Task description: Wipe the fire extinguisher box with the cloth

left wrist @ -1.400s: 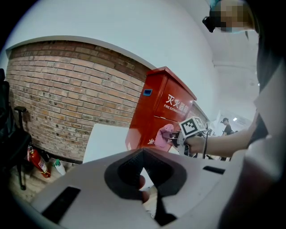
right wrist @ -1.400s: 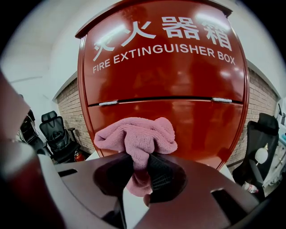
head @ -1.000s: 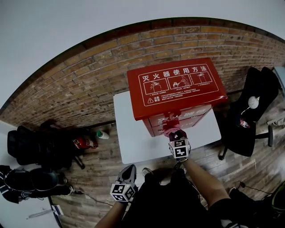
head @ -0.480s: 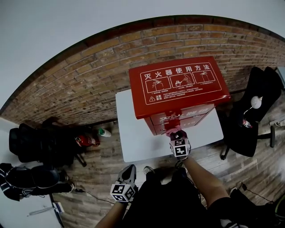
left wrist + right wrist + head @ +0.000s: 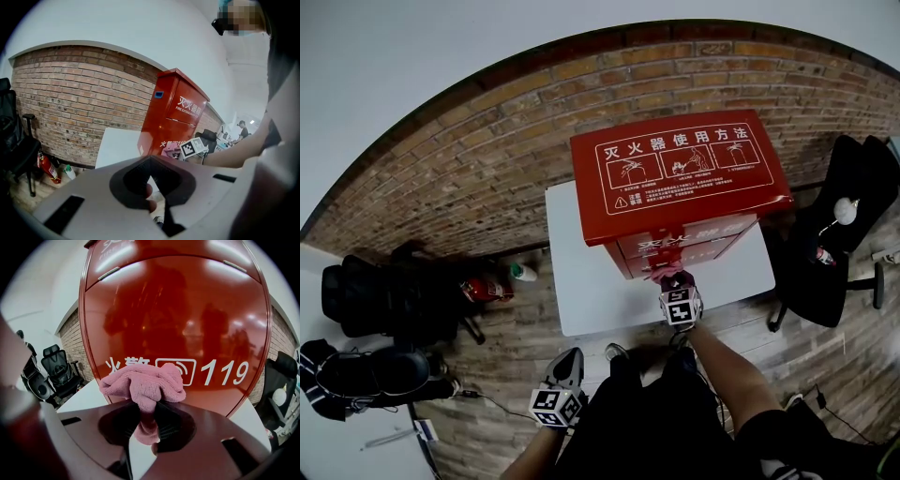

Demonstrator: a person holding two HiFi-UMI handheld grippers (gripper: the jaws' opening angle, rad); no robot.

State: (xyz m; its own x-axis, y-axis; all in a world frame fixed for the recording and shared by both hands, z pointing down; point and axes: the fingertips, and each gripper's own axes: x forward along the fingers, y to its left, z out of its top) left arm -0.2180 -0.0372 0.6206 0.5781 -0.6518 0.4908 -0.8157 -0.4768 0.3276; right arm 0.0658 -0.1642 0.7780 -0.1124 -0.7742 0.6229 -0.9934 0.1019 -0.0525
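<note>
table: white table (image 5: 591, 281) | on it: red fire extinguisher box (image 5: 675, 173), upright

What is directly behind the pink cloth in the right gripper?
The red front of the fire extinguisher box, with white print and "119". The cloth covers part of that print.

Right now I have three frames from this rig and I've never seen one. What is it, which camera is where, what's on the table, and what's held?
There is no robot here: a person holds a two-jaw gripper in each hand. The head view comes from a camera on the person's head, looking down. The other two cameras ride on the grippers and look along their jaws. A red fire extinguisher box stands on a white table beside a brick wall. The right gripper is shut on a pink cloth, held up to the box's front by the 119 print. The left gripper hangs low, off the table, with its jaws together and nothing between them.
</note>
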